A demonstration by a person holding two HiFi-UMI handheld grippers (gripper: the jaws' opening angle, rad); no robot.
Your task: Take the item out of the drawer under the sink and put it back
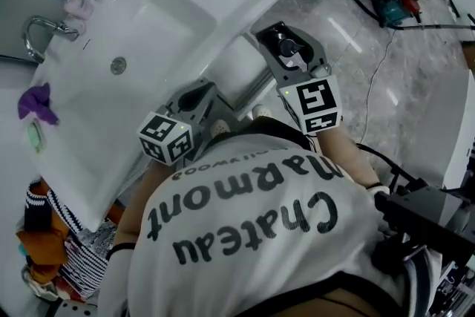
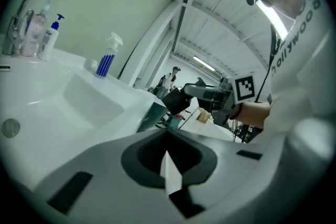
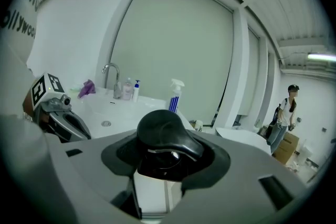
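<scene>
Black and glossy, the rounded item (image 3: 164, 136) sits clamped between the grey moulded jaws of the right gripper (image 1: 289, 37), in the air just beside the smooth white sink's (image 1: 185, 18) corner. The left gripper (image 1: 197, 94) has its jaws together, empty.

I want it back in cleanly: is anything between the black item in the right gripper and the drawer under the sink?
Nothing visible does. The right gripper holds the item beside what looks like the drawer below the sink; the left gripper, shut, is off to the side.
</scene>
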